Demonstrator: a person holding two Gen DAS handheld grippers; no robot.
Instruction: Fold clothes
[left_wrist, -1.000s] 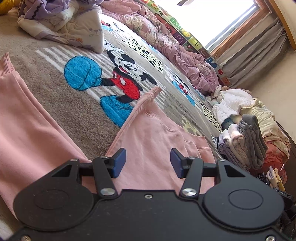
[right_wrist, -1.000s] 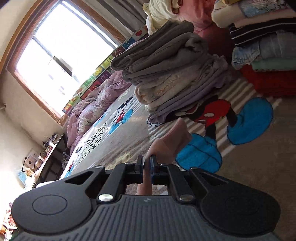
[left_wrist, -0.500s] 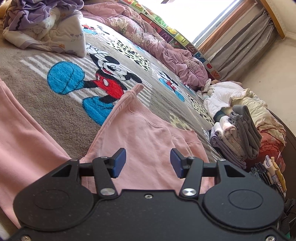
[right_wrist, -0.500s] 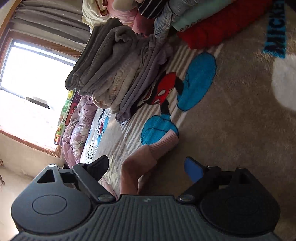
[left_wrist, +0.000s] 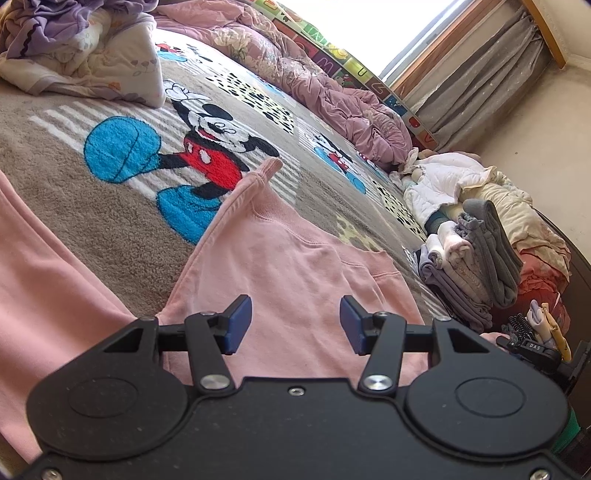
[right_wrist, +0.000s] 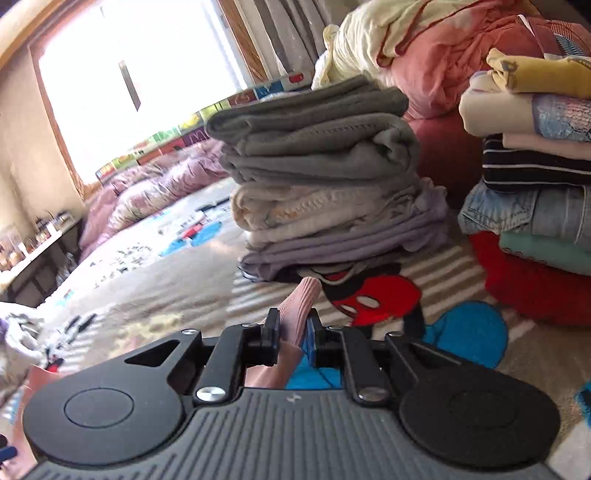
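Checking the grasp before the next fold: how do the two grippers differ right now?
The left gripper is open, with nothing between its blue pads; the right gripper is shut on the pink cuff. The left hovers over the spread pink garment; the right faces the folded stack. Both are black two-finger tools.

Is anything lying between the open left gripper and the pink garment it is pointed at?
Nothing visible does. The left gripper is open just above the pink garment, which lies spread on the cartoon blanket with no other item on it. The folded stack sits off to the right.
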